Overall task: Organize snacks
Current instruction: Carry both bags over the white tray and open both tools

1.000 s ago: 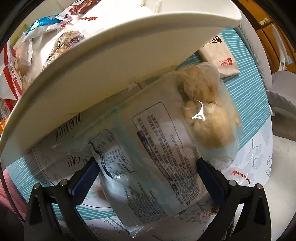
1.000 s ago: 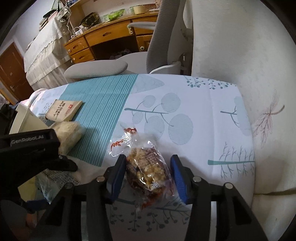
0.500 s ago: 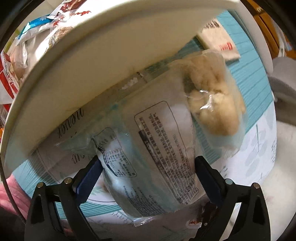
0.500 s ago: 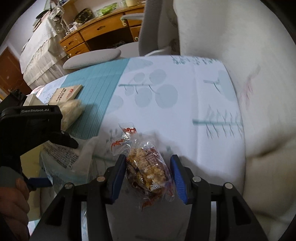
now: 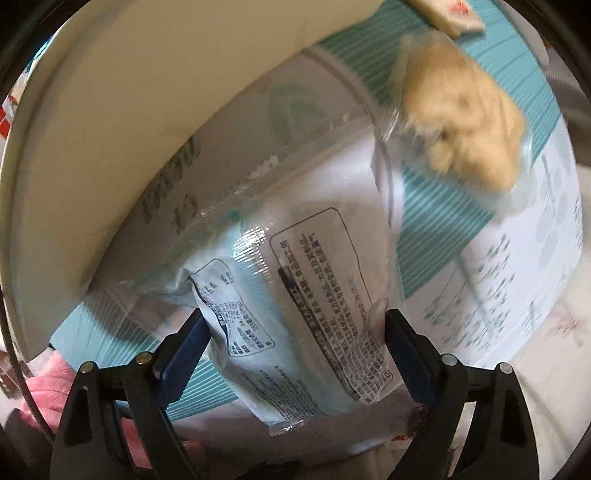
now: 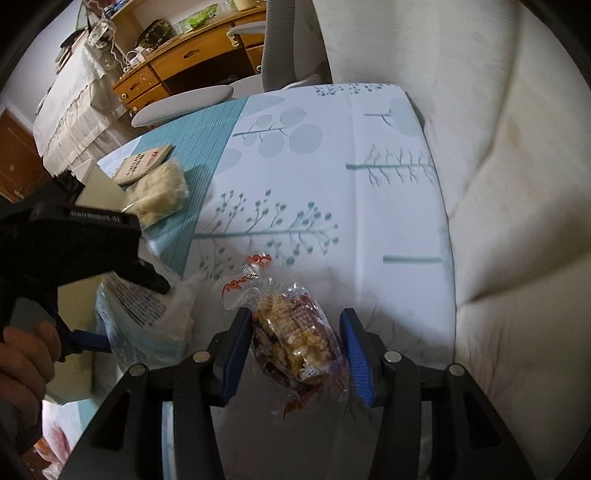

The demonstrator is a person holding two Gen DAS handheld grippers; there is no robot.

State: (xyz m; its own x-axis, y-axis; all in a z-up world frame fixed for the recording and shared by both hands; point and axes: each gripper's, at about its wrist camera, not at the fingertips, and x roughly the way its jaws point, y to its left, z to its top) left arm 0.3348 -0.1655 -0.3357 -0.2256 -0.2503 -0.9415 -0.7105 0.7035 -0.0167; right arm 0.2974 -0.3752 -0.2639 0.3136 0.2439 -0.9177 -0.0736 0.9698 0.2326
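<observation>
Far left: clamped between the blue pads of the left gripper [image 5: 299, 338], a clear bag [image 5: 295, 295] with a printed label, gripped at its near end, pale crumbly lumps [image 5: 469, 125] showing at what looks like the far end of the same film. Compared with a second ago, swung upward and away from the cream bin [image 5: 110, 122], whose wall now fills only the upper left corner; more striped tablecloth [image 5: 461, 236] showing underneath, much of it blurred by motion. Probably means a bag being carried rather than set down, so not yet sorted; cannot tell whether headed into the bin or elsewhere. Beyond the lumps, at the top edge, a tan flat packet [image 5: 454, 14] lying on the cloth, untouched. Moving right: closed on a small crinkly snack pack [image 6: 295, 343] with red print, the right gripper [image 6: 297, 350], pads pressing both sides of the wrapper, pack apparently off the table. Since a second ago, same grip, but the left tool and its hand [image 6: 22, 362] now much nearer, just beside this pack. Risk of the two bags brushing or tangling if both head to the bin together. Further right, only open patterned cloth, then a white cushioned back [image 6: 498, 184] bounding the table edge; behind, a grey chair [image 6: 184, 107] and a wooden desk [image 6: 192, 62], well apart from the work.
</observation>
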